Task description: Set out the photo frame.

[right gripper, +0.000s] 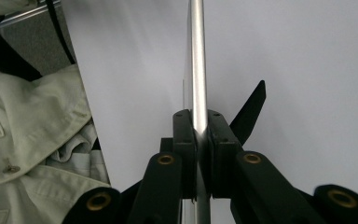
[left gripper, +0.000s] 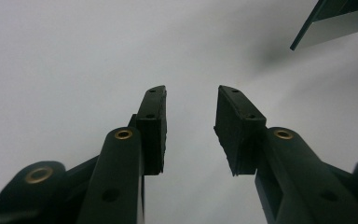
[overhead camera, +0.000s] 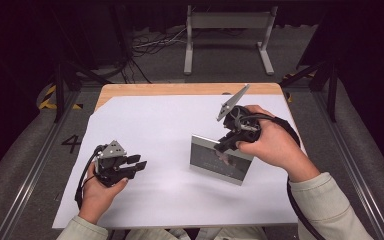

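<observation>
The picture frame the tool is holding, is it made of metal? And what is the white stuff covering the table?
The picture frame looks like metal, maybe brushed aluminium: its thin edge is silvery with a soft shine, and the right tool is clamped on it. Silver-painted plastic is possible. The white sheet looks like matte paper: flat, no gloss, lying over a tabletop that seems to be wood.

Glossy metal-edged frame [overhead camera: 221, 159], matt paper [overhead camera: 165, 125]

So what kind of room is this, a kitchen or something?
Probably a lab or recording studio, not a kitchen: dark curtains all round, loose cables on the floor, and a table covered in plain white paper.
</observation>
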Demonstrator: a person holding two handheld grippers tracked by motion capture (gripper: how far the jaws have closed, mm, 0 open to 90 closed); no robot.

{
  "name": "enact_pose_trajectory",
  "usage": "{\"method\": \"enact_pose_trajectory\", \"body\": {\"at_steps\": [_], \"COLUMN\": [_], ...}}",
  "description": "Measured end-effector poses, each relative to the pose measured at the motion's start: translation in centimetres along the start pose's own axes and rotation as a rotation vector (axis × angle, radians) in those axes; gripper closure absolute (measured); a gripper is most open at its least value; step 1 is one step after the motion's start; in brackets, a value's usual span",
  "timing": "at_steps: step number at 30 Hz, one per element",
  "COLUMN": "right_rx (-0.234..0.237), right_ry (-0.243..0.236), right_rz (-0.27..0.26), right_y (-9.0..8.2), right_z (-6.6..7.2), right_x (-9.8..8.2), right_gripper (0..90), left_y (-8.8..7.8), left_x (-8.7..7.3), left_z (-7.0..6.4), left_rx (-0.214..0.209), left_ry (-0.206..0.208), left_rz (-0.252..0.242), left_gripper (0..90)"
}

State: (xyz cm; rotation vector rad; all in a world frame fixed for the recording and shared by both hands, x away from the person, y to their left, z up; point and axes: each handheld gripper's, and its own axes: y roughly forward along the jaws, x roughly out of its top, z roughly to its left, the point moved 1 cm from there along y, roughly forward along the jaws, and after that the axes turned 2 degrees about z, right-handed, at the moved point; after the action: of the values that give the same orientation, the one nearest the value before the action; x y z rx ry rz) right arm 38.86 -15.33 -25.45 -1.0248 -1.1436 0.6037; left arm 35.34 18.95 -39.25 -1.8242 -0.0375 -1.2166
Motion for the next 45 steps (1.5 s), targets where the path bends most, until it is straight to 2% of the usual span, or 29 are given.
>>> {"method": "enact_pose_trajectory", "body": {"at_steps": [1,3,5,7,12,14,17,23,26,33,45], "right_rx": [0.000,0.015,0.033,0.056,0.068,0.088,0.108,0.133,0.144,0.154,0.160], "right_ry": [0.000,-0.051,-0.078,-0.139,-0.187,-0.214,-0.222,-0.268,-0.271,-0.270,-0.305], "right_rz": [0.000,0.004,0.014,0.035,0.051,0.051,0.052,0.056,0.058,0.058,0.065], "right_y": [0.0,0.2,0.4,0.8,1.4,1.7,1.9,2.4,2.7,3.3,4.2], "right_z": [0.0,0.0,-0.1,-0.2,-0.3,-0.5,-0.6,-0.9,-1.0,-1.4,-1.8], "right_x": [0.0,0.2,0.4,0.6,0.7,0.8,0.7,0.7,0.6,0.3,0.0], "right_gripper": [84.4,84.4,84.4,84.4,84.4,84.4,84.3,84.4,84.3,84.3,84.3], "left_y": [0.0,0.0,0.0,0.0,0.0,0.0,0.0,0.1,0.1,0.2,0.2], "left_x": [0.0,-0.1,-0.1,-0.1,-0.1,-0.1,-0.1,-0.1,-0.1,-0.1,-0.1], "left_z": [0.0,0.0,0.0,0.0,0.0,0.0,0.0,0.0,0.0,-0.1,-0.1], "left_rx": [0.000,-0.003,-0.002,-0.003,0.000,0.000,0.000,-0.001,-0.004,-0.003,-0.005], "left_ry": [0.000,-0.006,-0.007,-0.004,-0.003,-0.004,-0.003,-0.001,0.000,-0.003,0.007], "left_rz": [0.000,0.002,0.002,0.002,0.001,0.002,0.002,0.005,0.006,0.005,0.011], "left_gripper": [64.1,64.1,64.1,64.1,64.0,64.1,64.0,64.0,64.0,64.0,64.0]}}
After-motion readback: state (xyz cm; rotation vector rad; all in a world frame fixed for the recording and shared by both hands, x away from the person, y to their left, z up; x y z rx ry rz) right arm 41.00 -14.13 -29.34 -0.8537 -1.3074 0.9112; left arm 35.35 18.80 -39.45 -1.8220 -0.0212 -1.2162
